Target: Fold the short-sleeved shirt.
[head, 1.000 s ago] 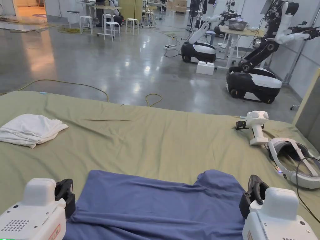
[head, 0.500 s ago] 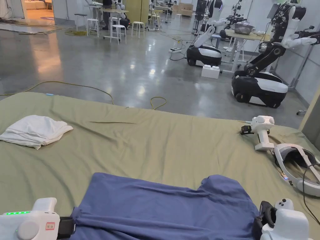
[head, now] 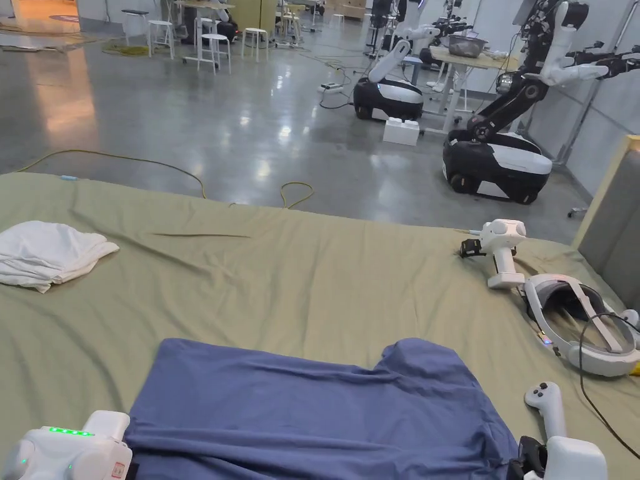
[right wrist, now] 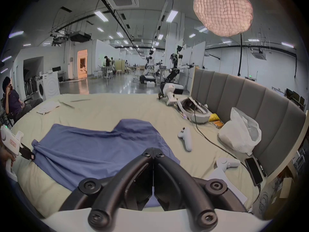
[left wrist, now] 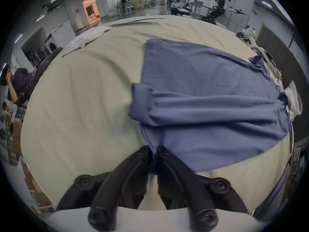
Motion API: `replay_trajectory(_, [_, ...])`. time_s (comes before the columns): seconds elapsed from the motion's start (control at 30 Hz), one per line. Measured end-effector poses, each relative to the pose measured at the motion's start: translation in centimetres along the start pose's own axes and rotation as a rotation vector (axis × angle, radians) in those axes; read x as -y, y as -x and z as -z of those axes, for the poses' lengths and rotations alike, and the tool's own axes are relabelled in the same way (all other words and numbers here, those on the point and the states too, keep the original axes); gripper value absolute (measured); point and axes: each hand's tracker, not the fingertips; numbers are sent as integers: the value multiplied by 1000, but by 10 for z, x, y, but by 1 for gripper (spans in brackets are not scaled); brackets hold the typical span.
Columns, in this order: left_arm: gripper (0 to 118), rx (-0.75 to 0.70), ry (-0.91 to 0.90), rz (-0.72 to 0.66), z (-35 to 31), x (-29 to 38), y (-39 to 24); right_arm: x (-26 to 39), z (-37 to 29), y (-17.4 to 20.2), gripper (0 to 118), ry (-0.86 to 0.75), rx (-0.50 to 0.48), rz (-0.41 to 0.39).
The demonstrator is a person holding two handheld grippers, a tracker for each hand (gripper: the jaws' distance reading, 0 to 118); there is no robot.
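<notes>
Blue cloth: the blue short-sleeved knit shirt [head: 312,412] lies spread on the olive-green bed sheet [head: 300,281], near the bed's close edge, between the 2 grippers; also seen in the left gripper view [left wrist: 209,101] and the right gripper view [right wrist: 93,148].
Sleeve: in the left gripper view 1 ribbed-cuff sleeve [left wrist: 142,105] is folded across the body of the shirt.
Left gripper: the white hand-held left gripper with black jaws [left wrist: 153,152] pinches a bunched edge of the shirt, both jaws pressed on the fabric; its white body with a green light strip sits at the lower left of the head view [head: 69,447], and the right gripper view shows it at the shirt's left corner [right wrist: 27,153].
Right gripper: the white hand-held right gripper with black jaws [right wrist: 153,152] has its jaw tips together above the shirt's near edge; I cannot tell whether cloth is caught between them. In the head view it sits at the shirt's lower right corner [head: 531,459].
White cloth: a folded white garment [head: 50,253] rests on the sheet's far left, well apart from the shirt.
Right side of bed: a white handheld controller [head: 547,406] lies just beside the shirt; a white headset with a strap [head: 581,322] and a spare white gripper device [head: 500,247] lie farther off, near the grey padded headboard [right wrist: 242,101].
Plastic: a white plastic bag [right wrist: 240,133] leans on the headboard.
Floor: 2 black-and-white wheeled robots [head: 500,165] stand on the shiny grey floor [head: 187,112] beyond the bed.
Person: a seated person in a dark top [right wrist: 13,100] is off to the left.
</notes>
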Motion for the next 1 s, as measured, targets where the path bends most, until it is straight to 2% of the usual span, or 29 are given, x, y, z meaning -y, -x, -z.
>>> replay_trajectory(0.03, [10, 22, 11, 0, 14, 0, 4, 3, 7, -5, 8, 48, 6, -2])
replay_trajectory(0.1, [9, 33, 1, 2, 30, 2, 16, 9, 22, -17, 52, 136, 16, -1])
replay_trajectory(0.13, [9, 38, -7, 0, 30, 3, 20, 13, 32, -23, 68, 207, 8, -6])
replay_trajectory(0.23, [9, 31, -67, -29, 6, 17, 18, 30, 61, -39, 68, 418, -22, -17])
replay_trajectory(0.37, [9, 34, -105, -46, -24, 28, 13, 60, 91, -51, 65, 576, -47, -9])
replay_trajectory(0.4, [9, 34, -112, -47, -26, 31, 13, 67, 98, -51, 59, 625, -61, -30])
replay_trajectory(0.43, [9, 34, -112, -46, -31, 30, 13, 73, 103, -51, 43, 668, -86, -38])
replay_trajectory(0.47, [9, 34, -112, -45, -32, 30, 13, 79, 105, -50, 16, 709, -113, -46])
replay_trajectory(0.5, [9, 34, -114, -45, -34, 31, 12, 83, 105, -49, 11, 703, -129, -23])
replay_trajectory(0.53, [9, 33, -117, -47, -36, 33, 11, 83, 101, -48, 8, 649, -160, 9])
replay_trajectory(0.6, [9, 42, -122, -58, -38, 32, 14, 79, 94, -40, 6, 643, -122, -48])
replay_trajectory(0.87, [9, 66, -197, -57, -80, 26, 15, 34, 52, -47, 5, 528, -113, -87])
replay_trajectory(1.0, [9, 60, -239, -60, -109, 29, 20, 8, 24, -47, 5, 483, -90, -152])
